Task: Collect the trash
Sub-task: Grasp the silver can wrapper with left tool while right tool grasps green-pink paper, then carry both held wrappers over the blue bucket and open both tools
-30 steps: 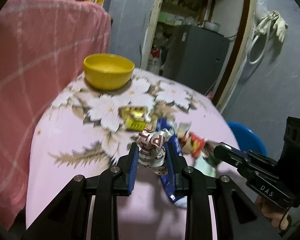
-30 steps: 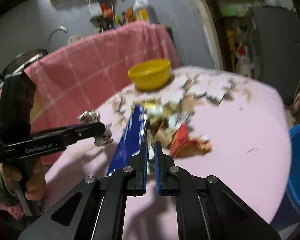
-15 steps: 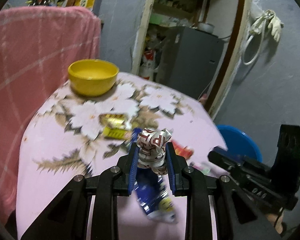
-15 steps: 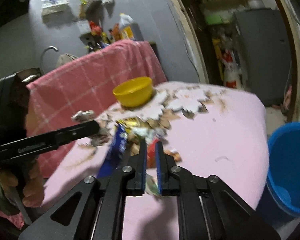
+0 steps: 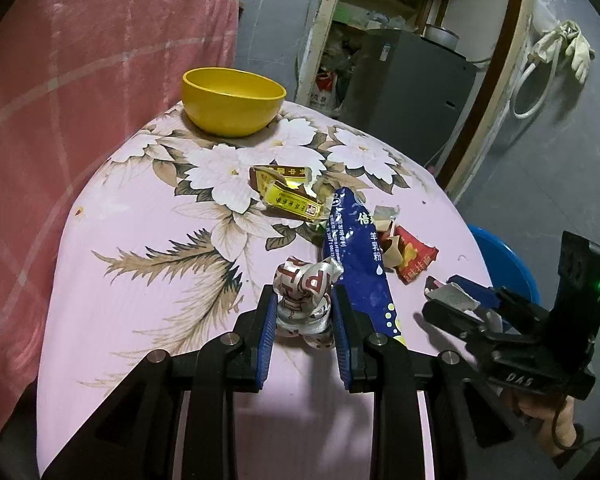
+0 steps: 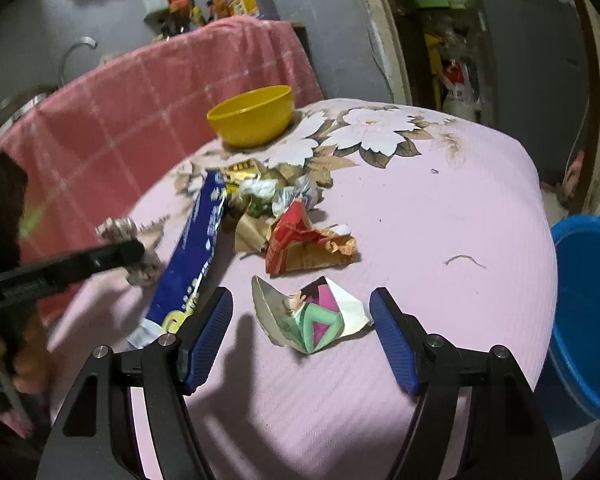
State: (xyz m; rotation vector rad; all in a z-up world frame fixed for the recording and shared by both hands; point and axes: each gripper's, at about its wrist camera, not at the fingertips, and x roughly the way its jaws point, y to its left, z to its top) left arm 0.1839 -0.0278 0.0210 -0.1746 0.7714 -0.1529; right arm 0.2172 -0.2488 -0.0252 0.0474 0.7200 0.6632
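Note:
My left gripper (image 5: 304,306) is shut on a crumpled silver-and-red wrapper (image 5: 305,292), held just above the pink floral table (image 5: 148,240); it also shows blurred in the right wrist view (image 6: 134,250). My right gripper (image 6: 302,318) is open around a white paper scrap with a cartoon figure (image 6: 312,316) lying on the table. A long blue packet (image 6: 196,256), a red wrapper (image 6: 304,240), yellow wrappers (image 5: 288,192) and other scraps lie in a pile mid-table.
A yellow bowl (image 5: 233,100) stands at the table's far side. A blue bucket (image 6: 588,312) stands on the floor off the table's right edge. A pink checked cloth (image 5: 80,80) covers furniture on the left. A grey cabinet (image 5: 408,76) stands behind.
My right gripper has opened and now straddles the cartoon paper scrap on the table. My left gripper still holds the crumpled wrapper and has shifted a little over the table.

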